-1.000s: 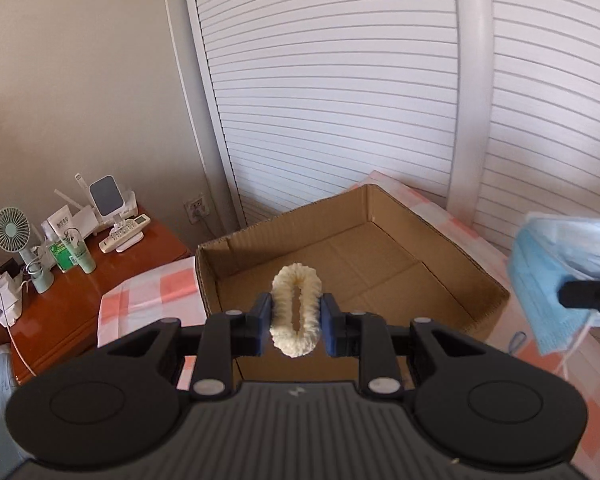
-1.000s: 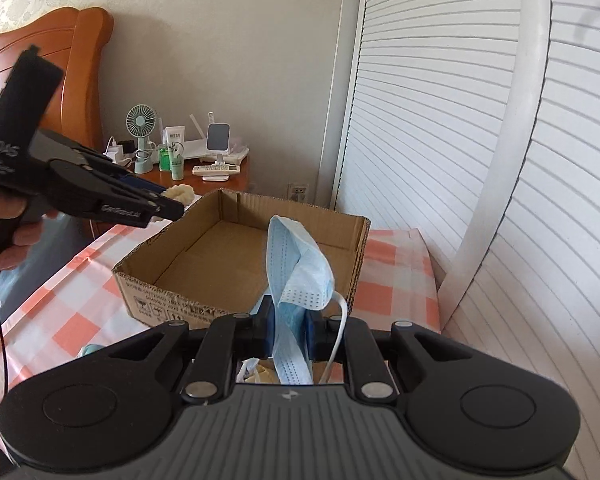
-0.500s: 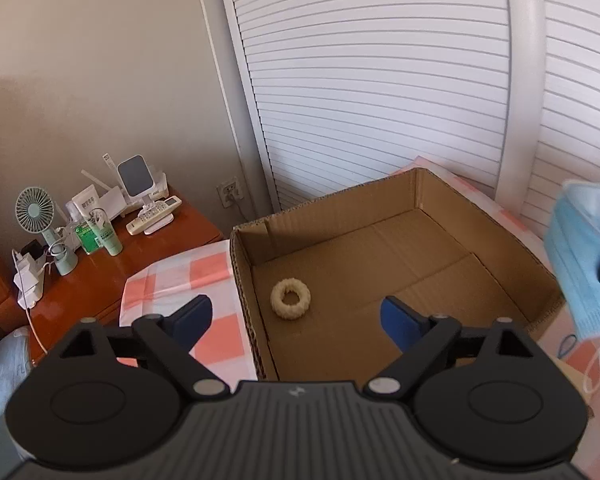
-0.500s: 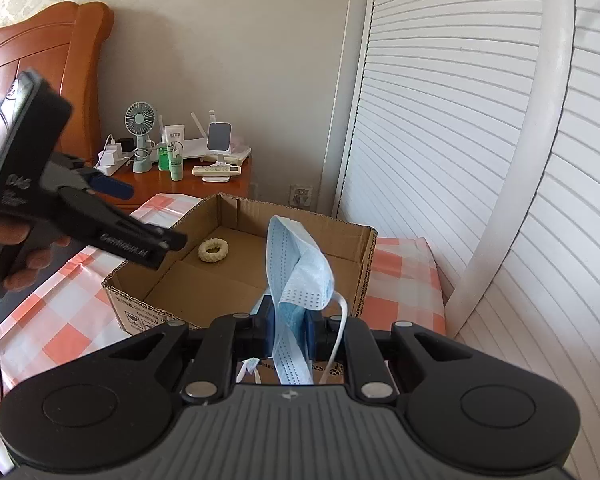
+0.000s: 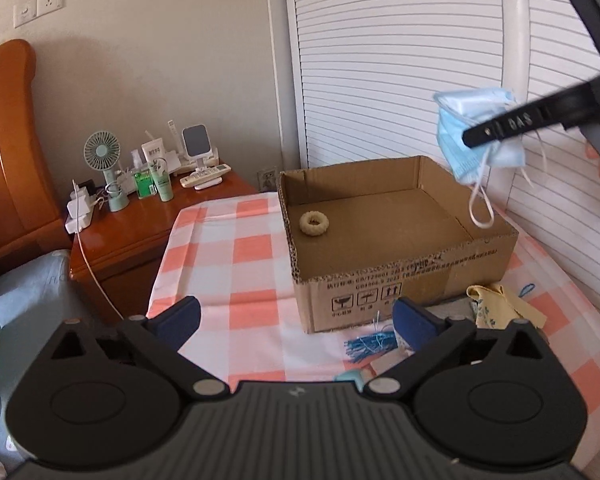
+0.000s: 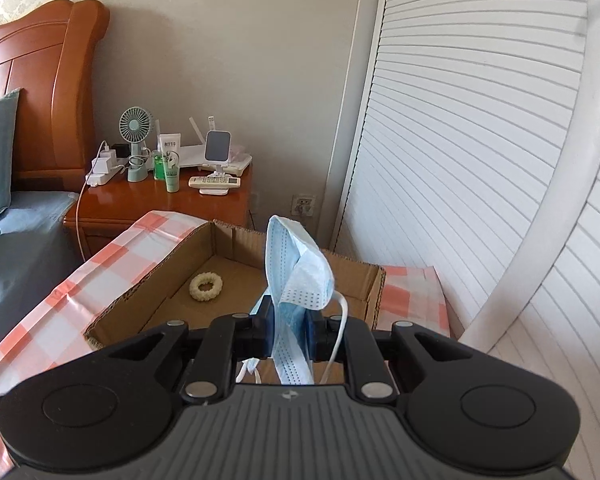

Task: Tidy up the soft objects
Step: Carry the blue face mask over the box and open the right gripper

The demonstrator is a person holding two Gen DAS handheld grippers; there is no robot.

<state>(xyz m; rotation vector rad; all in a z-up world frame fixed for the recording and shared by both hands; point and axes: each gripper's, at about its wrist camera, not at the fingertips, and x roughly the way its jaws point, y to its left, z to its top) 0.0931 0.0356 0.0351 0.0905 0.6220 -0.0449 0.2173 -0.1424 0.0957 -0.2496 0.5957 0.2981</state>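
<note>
An open cardboard box point(image 5: 404, 280) sits on a table with an orange-and-white checked cloth point(image 5: 236, 240). A cream scrunchie point(image 5: 314, 223) lies on the box floor near its left wall; it also shows in the right wrist view point(image 6: 206, 286). My left gripper point(image 5: 296, 322) is open and empty, in front of the box's near left corner. My right gripper point(image 6: 288, 330) is shut on a blue face mask point(image 6: 296, 280) and holds it above the box point(image 6: 364, 280). In the left wrist view the mask point(image 5: 476, 136) hangs over the box's right side.
A blue tassel point(image 5: 366, 346) and a yellow cloth point(image 5: 500, 306) lie on the cloth in front of the box. A wooden nightstand point(image 5: 140, 224) with a fan point(image 5: 102, 152), bottles and a remote stands at left. White louvered doors point(image 5: 400, 60) stand behind.
My left gripper opened and let the scrunchie drop into the box, then drew back toward the near side of the table. My right gripper moved over the box with the mask.
</note>
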